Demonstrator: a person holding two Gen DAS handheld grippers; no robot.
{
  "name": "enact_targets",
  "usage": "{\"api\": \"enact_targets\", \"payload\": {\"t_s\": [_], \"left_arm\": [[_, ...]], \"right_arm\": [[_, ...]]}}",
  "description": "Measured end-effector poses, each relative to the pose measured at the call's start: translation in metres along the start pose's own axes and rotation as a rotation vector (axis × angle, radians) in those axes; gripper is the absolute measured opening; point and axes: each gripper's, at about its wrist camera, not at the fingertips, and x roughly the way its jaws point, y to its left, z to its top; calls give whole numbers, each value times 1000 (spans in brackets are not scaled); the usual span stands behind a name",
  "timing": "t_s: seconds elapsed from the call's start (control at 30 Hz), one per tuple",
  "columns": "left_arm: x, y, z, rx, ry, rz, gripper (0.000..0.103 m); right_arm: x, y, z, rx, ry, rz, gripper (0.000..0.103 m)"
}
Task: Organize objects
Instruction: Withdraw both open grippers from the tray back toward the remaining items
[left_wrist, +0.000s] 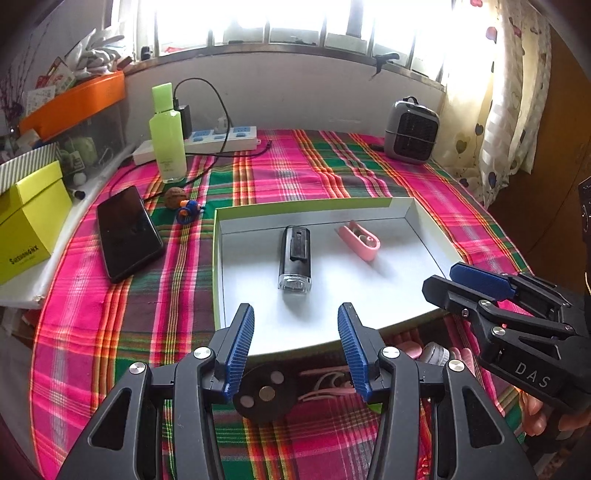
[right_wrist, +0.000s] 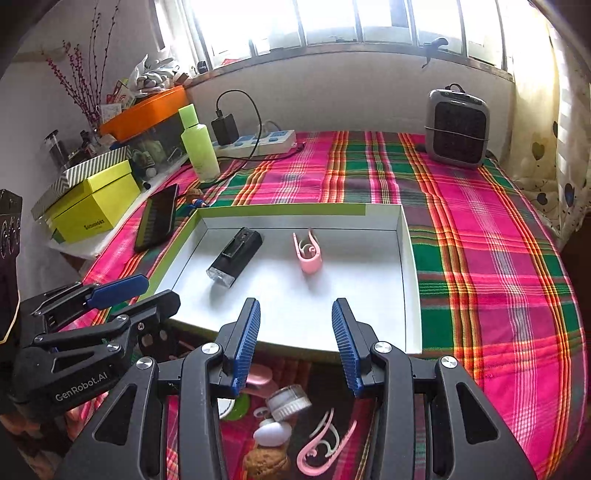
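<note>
1. Plaid cloth (right_wrist: 480, 258), pink and green, covered the counter under everything listed.
2. Left gripper (left_wrist: 295, 347): jaws stood spread, nothing between them, poised over the near edge of the tray.
3. Right gripper (right_wrist: 295, 343): jaws likewise spread and empty, beside the left one.
4. White tray (right_wrist: 408, 258) with green rim, just ahead of both grippers.
5. Black flashlight (left_wrist: 294, 258), lying in the tray ahead of the left gripper; judged sorted.
6. Pink clip (right_wrist: 308, 254), in the tray ahead of the right gripper, apart from the flashlight; judged sorted.
7. Loose items below the right gripper, outside the tray: pink hair claw (right_wrist: 321, 450), walnut (right_wrist: 266, 463), white egg-shaped piece (right_wrist: 271, 434), small clear jar (right_wrist: 288, 400). Judged still to be put away.
8. Second walnut (left_wrist: 174, 197) and small blue toy (left_wrist: 188, 212), beyond the tray to the left gripper's far left, near a black phone (left_wrist: 127, 232); possibly also pending.
9. Progress, as judged: two pieces placed, several left.
</note>
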Motion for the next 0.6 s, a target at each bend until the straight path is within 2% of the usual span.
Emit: {"api": "enact_targets", "payload": {"t_s": [0.43,0.6], "left_arm": [[-16,-2,-28,18,-20,38,46],[-22,5,-35,-6,-26,9,46]], "right_arm": [[-19,6,-36,-38,-8,-22,42],[-26,3,-48,-42,-5,-31,42]]}}
